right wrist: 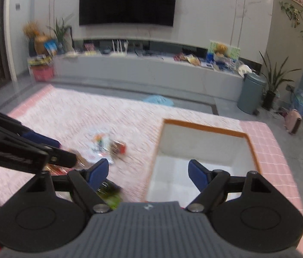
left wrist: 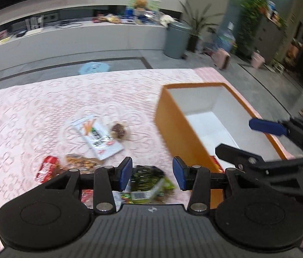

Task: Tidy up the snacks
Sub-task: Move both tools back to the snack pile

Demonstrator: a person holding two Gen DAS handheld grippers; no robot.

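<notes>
Several snack packs lie on the pink tablecloth (left wrist: 33, 116): a white pack (left wrist: 97, 137), a brown sweet in clear wrap (left wrist: 119, 131), a red pack (left wrist: 46, 168) and an orange-brown one (left wrist: 80, 161). My left gripper (left wrist: 152, 173) hangs open above a green pack (left wrist: 147, 180), and its pads do not touch the pack. To the right stands an orange box (left wrist: 173, 129) with a white inside, with something red (left wrist: 216, 163) in its near corner. My right gripper (right wrist: 148, 169) is open and empty over the orange box (right wrist: 203, 126). The green pack (right wrist: 110, 193) shows below its left finger.
Beyond the table are grey floor and a long white TV console (right wrist: 151, 68) cluttered with items. A grey bin (right wrist: 251, 92) and potted plants (right wrist: 274, 81) stand at the right. A blue mat (left wrist: 94, 67) lies on the floor past the table's far edge.
</notes>
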